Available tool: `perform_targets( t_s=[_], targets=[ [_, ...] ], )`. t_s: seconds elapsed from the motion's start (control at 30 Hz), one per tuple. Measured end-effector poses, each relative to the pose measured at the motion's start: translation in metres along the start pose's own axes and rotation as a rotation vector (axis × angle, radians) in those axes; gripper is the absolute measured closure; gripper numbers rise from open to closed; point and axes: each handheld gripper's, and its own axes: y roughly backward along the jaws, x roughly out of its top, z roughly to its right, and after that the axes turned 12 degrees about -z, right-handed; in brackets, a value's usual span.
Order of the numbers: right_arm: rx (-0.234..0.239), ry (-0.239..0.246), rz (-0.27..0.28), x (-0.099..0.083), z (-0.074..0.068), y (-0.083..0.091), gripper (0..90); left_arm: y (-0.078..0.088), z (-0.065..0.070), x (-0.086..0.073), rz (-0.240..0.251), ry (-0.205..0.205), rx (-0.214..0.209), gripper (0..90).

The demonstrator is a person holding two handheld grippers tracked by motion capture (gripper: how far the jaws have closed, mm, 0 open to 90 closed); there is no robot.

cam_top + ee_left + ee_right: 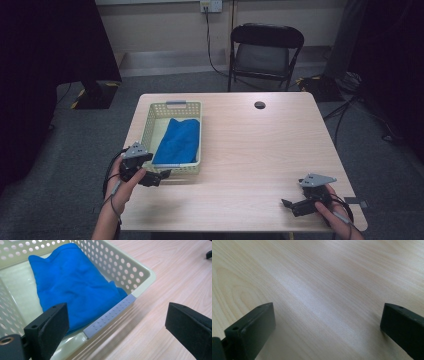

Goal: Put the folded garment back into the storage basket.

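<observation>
Jaws of the left gripper (159, 176) stood spread at the basket (146, 271) near rim, lower left; the cloth (75, 287) lay just beyond, lengthwise up-frame. Right gripper (290, 204) gaped, empty, far off.

My left gripper (159, 176): jaws spread wide, pointing right. My right gripper (289, 204): jaws wide apart, pointing left, held low.

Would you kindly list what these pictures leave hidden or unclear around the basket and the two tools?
- Basket floor under the blue cloth: covered in the high view and left gripper view.
- Basket's far end: cut off by the top edge of the left gripper view.
- Left tool jaw tips: too small and dark in the high view.
- Right tool: likewise small and dark there.
</observation>
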Motion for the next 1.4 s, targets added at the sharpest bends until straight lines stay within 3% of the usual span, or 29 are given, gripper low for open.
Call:
perform_targets(
  t_s=[0.23,0.33,0.77,0.97,1.2,1.4],
  targets=[
    [0.000,0.000,0.000,0.000,0.000,0.000,0.0,0.002,-0.002,-0.006,0.001,0.001,0.003,4.8],
    [0.000,0.000,0.000,0.000,0.000,0.000,0.0,0.004,-0.003,-0.008,0.001,0.009,0.024,4.8],
    [0.000,0.001,0.000,0.000,0.000,0.000,0.0,0.004,-0.006,-0.018,0.026,0.022,0.022,4.5],
    [0.001,0.003,-0.001,0.000,0.000,0.000,0.0,0.007,-0.008,-0.023,0.043,0.013,0.040,4.6],
    [0.004,0.008,0.000,0.000,-0.001,0.000,0.0,0.006,-0.012,-0.030,0.031,0.013,0.065,4.5],
    [0.004,0.008,0.000,0.000,-0.001,0.000,0.0,0.008,-0.013,-0.032,0.050,0.018,0.056,4.5]
  ],
)
